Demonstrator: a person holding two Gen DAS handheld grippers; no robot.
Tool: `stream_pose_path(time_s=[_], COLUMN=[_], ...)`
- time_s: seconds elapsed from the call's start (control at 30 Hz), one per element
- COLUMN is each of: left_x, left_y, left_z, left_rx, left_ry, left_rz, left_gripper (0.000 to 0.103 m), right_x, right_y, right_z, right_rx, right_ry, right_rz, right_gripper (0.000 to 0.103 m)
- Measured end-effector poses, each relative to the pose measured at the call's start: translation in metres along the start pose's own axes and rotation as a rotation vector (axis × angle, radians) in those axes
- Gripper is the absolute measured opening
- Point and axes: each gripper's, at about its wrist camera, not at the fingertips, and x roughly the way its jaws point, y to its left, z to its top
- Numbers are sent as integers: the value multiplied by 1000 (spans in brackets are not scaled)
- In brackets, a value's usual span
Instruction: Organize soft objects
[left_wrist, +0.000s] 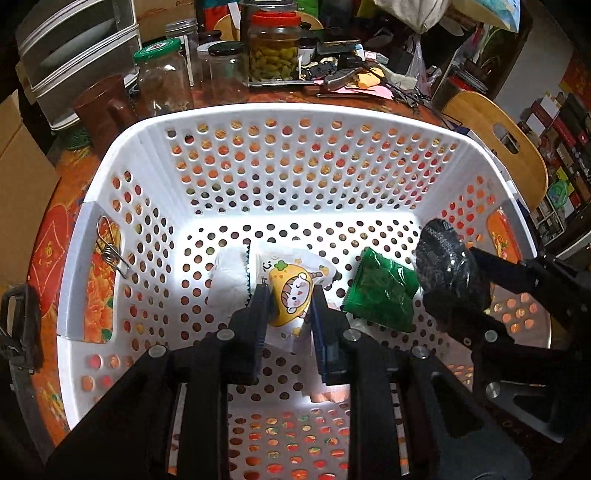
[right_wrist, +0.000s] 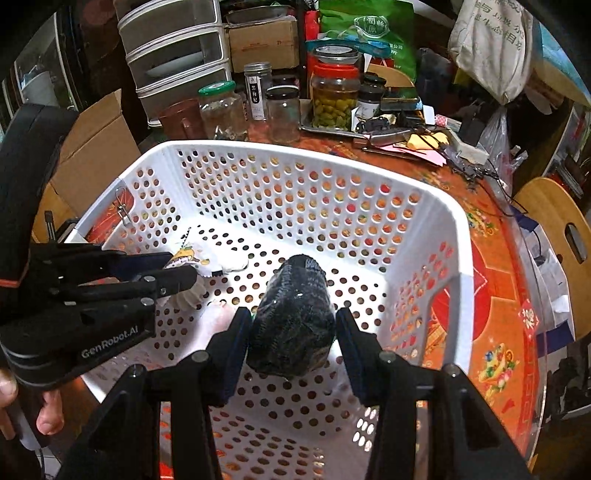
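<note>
Left wrist view, left gripper (left_wrist: 288, 295) clamped on cartoon packet (left_wrist: 290, 291) over white basket (left_wrist: 295, 118) floor, green pouch (left_wrist: 384, 291) at three o'clock, right wrist view, right gripper (right_wrist: 293, 321) grasping dark knit bundle (right_wrist: 293, 317) inside the basket, packet at ten o'clock.

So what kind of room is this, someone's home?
Most likely a lived-in home, at a dining or kitchen table. A floral cloth covers the table, glass jars of preserved food crowd the back, and a wooden chair stands beside it. The white basket sits on top.
</note>
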Motion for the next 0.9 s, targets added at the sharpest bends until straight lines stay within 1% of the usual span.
stream_pose_path(time_s=[0.17,0.23,0.27,0.3,0.33,0.37,0.4,0.43,0.47,0.53,0.6,0.67,0.73,0.8,0.83,0.9], left_x=[-2,-3,-3,-3,-4,-6,-9,-14,-18,-29,-40,-54,-70,-88,-98,-113], left_y=[4,5,6,7,8,9,9,10,10,13,17,21,24,29,33,37], left_z=[0,-1,-1,-1,-2,-3,-3,-3,-3,-3,-4,-6,-11,-19,-25,-38], left_rx=[-9,-11,-15,-19,-22,-21,-20,-17,-15,-20,-31,-40,-45,-50,-57,-65], left_ry=[-8,-12,-12,-11,-12,-24,-37,-54,-67,-93,-119,-154,-202,-257,-289,-319], left_rz=[5,10,2,-4,-7,1,6,16,28,29,32,53,76,87,105,132], left_gripper=[22,25,27,35,41,54,64,69,73,76,80,83,89,103,103,103], right_x=[5,6,7,8,8,6,4,2,-2,-9,-20,-32,-43,-57,-63,-77], right_y=[0,2,3,4,5,5,6,6,8,10,12,11,12,13,14,18], right_z=[0,-1,-1,-2,-2,-2,-2,-1,-1,-1,-2,-4,-7,-12,-16,-28], right_rx=[-3,-7,-12,-16,-17,-18,-18,-20,-21,-25,-25,-15,-11,-15,-16,-27], right_ry=[8,10,10,9,6,-2,-13,-22,-36,-53,-82,-111,-134,-162,-172,-192], right_rz=[5,5,3,5,7,8,8,15,24,22,35,41,35,13,1,-46], right_gripper=[47,47,47,47,49,53,65,71,74,91,97,98,102,102,102,102])
